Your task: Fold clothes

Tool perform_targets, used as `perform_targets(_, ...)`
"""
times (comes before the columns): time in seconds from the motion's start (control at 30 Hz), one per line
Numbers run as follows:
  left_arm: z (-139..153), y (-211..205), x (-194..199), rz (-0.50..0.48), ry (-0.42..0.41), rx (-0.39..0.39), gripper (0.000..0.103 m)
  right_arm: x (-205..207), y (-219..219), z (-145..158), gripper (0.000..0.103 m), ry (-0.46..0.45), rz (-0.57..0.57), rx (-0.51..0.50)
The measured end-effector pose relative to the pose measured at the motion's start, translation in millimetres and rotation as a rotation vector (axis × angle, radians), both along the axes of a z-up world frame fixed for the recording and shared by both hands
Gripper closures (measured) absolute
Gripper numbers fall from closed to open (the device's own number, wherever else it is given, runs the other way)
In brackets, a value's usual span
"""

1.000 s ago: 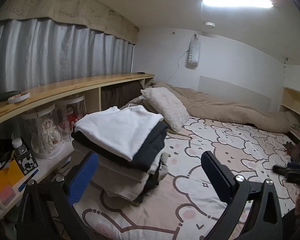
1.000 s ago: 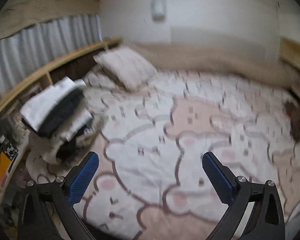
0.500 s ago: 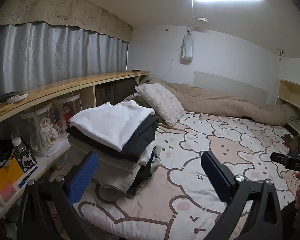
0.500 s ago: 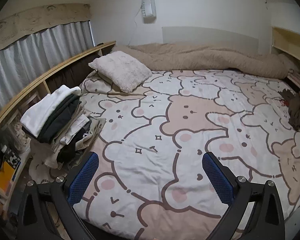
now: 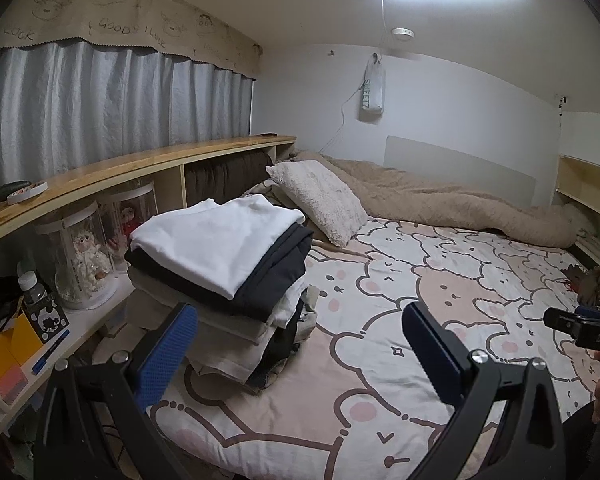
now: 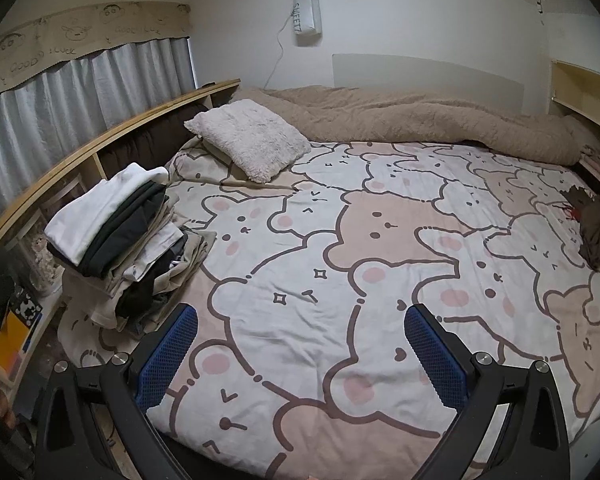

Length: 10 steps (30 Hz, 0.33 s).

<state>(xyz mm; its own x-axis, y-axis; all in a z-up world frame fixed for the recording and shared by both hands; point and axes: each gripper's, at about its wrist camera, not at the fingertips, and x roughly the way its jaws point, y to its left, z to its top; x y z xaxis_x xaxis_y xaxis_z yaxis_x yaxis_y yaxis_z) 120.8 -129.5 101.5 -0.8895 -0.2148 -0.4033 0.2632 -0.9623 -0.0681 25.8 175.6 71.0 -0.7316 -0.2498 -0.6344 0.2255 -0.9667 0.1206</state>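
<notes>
Folded stack (image 6: 116, 240), white garment on top: lay at the bed's (image 6: 340, 280) left edge. Left tongs (image 5: 300, 344): apart, empty, nearest that stack. Right tongs (image 6: 300, 344): apart, empty. Unfolded dark clothes (image 6: 596, 224): far right, nearer the right tongs.

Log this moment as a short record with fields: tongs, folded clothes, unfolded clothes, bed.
left tongs: open, empty
right tongs: open, empty
folded stack: left edge of bed, white garment on top, dark one beneath
unfolded pile: dark crumpled clothes at right edge
bed sheet: bear print, middle bare
pillow: near the headboard shelf
</notes>
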Motion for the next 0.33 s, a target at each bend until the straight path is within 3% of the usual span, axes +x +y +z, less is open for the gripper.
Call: perform_targets(0.33,-2.4,0.0,-4.9,-0.01,-0.001,0.002,0.0,-2.4,-1.7,-2.1,0.0,-0.015,0.008,0.006)
